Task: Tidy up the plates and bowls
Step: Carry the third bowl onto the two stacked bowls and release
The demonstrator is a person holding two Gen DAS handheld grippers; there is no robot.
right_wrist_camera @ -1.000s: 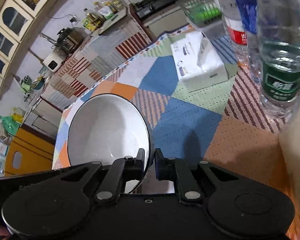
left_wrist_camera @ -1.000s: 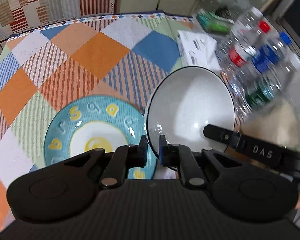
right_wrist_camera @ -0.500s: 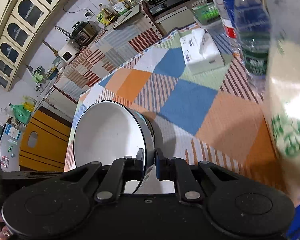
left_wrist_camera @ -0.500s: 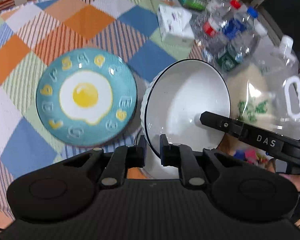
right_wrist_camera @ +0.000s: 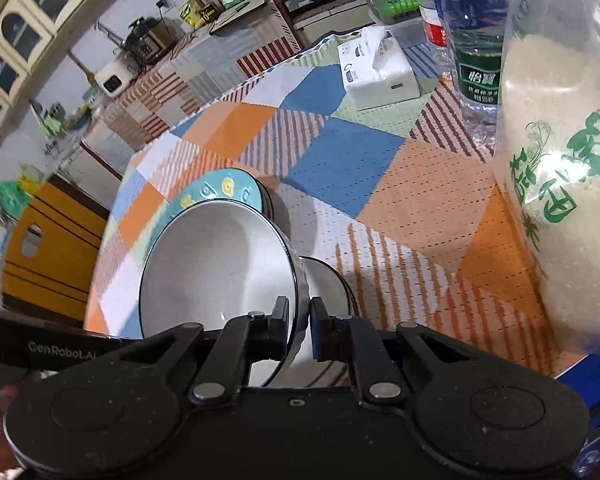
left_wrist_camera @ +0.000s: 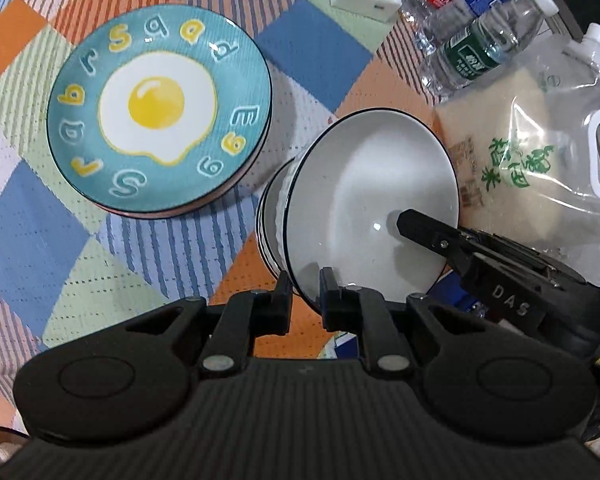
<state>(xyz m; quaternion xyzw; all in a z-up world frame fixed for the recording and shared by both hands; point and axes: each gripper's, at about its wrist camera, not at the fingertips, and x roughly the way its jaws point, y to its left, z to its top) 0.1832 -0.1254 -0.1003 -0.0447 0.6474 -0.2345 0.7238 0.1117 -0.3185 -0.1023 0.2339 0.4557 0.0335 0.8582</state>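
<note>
White bowl (left_wrist_camera: 372, 200) with the dark rim was held tilted above the patterned tablecloth (left_wrist_camera: 40, 220), pinched at two points of its rim: the left gripper (left_wrist_camera: 305, 300) was closed on the near edge and the right gripper (right_wrist_camera: 298, 328) was closed on the opposite edge, its black finger seen reaching into the bowl from the right in the left wrist view. Nothing was seen inside the held bowl. Directly under it, partly hidden, a stack of white bowls (left_wrist_camera: 272, 216) was seen on the cloth, so the coming move was judged to turn on lowering and levelling the held bowl straight down into that stack. Just to the left of the stack, a teal egg plate (left_wrist_camera: 158, 112) was set on top of what appeared to be other plates. To the right, well clear of the stack, a bag of rice (left_wrist_camera: 532, 160) and several water bottles (left_wrist_camera: 476, 52) were crowded together, with a tissue box (right_wrist_camera: 380, 68) beyond.
</note>
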